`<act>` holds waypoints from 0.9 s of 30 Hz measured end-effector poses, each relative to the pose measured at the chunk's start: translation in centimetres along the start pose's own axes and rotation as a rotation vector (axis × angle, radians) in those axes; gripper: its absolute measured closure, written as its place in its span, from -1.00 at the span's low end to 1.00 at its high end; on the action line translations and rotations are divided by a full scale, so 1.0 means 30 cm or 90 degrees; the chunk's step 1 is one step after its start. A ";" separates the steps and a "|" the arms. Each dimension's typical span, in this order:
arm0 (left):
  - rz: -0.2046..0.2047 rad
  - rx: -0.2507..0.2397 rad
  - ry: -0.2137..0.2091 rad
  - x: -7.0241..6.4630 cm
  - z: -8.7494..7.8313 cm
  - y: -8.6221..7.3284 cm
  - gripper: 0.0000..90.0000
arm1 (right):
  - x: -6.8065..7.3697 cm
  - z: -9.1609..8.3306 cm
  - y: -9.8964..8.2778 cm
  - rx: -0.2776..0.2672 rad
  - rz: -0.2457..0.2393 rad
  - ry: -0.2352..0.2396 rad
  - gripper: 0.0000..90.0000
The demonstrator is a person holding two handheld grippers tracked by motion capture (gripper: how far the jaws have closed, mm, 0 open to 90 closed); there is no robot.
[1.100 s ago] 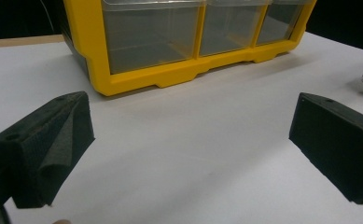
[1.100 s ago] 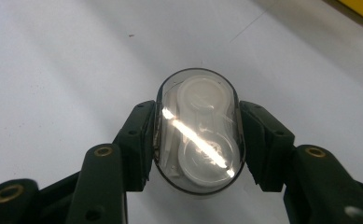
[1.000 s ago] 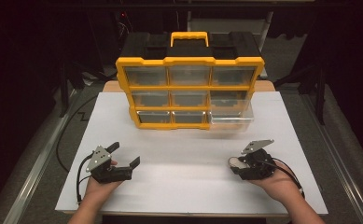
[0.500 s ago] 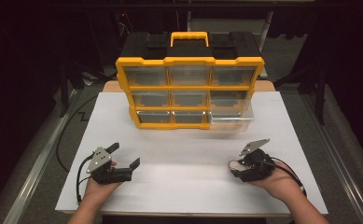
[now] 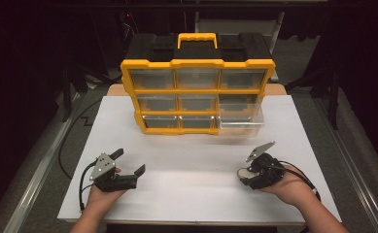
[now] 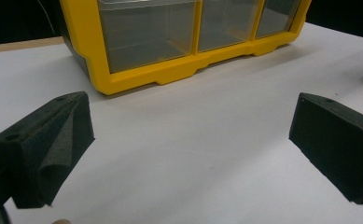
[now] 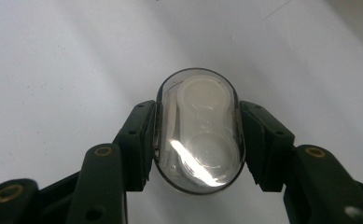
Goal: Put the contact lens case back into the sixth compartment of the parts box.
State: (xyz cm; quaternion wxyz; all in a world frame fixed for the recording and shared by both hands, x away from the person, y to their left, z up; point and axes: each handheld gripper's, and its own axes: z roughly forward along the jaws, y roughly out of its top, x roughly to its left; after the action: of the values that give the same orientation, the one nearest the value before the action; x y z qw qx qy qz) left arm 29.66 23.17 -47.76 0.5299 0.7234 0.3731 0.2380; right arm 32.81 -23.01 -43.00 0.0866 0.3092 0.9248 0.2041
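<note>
A yellow and black drawer organizer [image 5: 197, 92] stands at the back of the white table; its bottom right clear drawer [image 5: 241, 124] is pulled out. My right gripper [image 5: 246, 174] rests at the front right, shut on a clear oval case [image 7: 198, 129] with a white two-cup insert inside; both pads [image 7: 139, 142] press its sides. At the front left my left gripper [image 5: 128, 162] lies on the table, its jaws wide apart with nothing between them. In the left gripper view the organizer [image 6: 179, 37] stands ahead of the pads [image 6: 44, 149].
A yellow carry handle [image 5: 197, 39] tops the organizer. The white table top [image 5: 191, 194] has bare room between the two hands. Dark floor, a black cable [image 5: 72, 141] and metal rails lie beyond the left edge.
</note>
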 end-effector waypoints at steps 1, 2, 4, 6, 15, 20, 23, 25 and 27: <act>0.000 0.000 0.000 -0.001 0.000 0.000 -0.98 | 0.000 -0.002 0.003 0.004 -0.003 0.001 0.11; 0.001 0.000 0.000 -0.001 0.000 0.000 -0.98 | 0.000 -0.004 0.006 0.007 -0.006 0.001 0.11; 0.002 0.001 -0.001 -0.001 0.000 0.000 -0.98 | 0.002 -0.007 0.011 0.014 -0.010 0.000 0.11; 0.003 0.001 0.000 -0.002 0.000 0.000 -0.98 | 0.002 -0.010 0.017 0.021 -0.012 0.003 0.11; 0.005 0.002 -0.002 -0.005 0.002 -0.001 -0.98 | 0.000 -0.017 0.023 0.051 -0.024 0.010 0.11; 0.008 0.005 -0.005 -0.007 0.002 -0.002 -0.98 | -0.004 -0.023 0.027 0.060 -0.031 0.014 0.11; 0.009 0.005 -0.007 -0.008 0.002 -0.002 -0.98 | -0.006 -0.028 0.031 0.068 -0.036 0.018 0.11; 0.010 0.005 -0.009 -0.009 0.002 -0.002 -0.98 | -0.009 -0.033 0.034 0.071 -0.034 0.022 0.11; 0.010 0.005 -0.009 -0.009 0.002 -0.002 -0.98 | -0.011 -0.037 0.035 0.070 -0.034 0.025 0.11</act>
State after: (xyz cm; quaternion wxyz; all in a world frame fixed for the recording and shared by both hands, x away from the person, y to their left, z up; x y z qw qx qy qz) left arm 29.52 22.93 -47.82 0.5276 0.7304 0.3644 0.2354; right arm 33.33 -22.81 -41.53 0.0568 0.2847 0.9441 0.1563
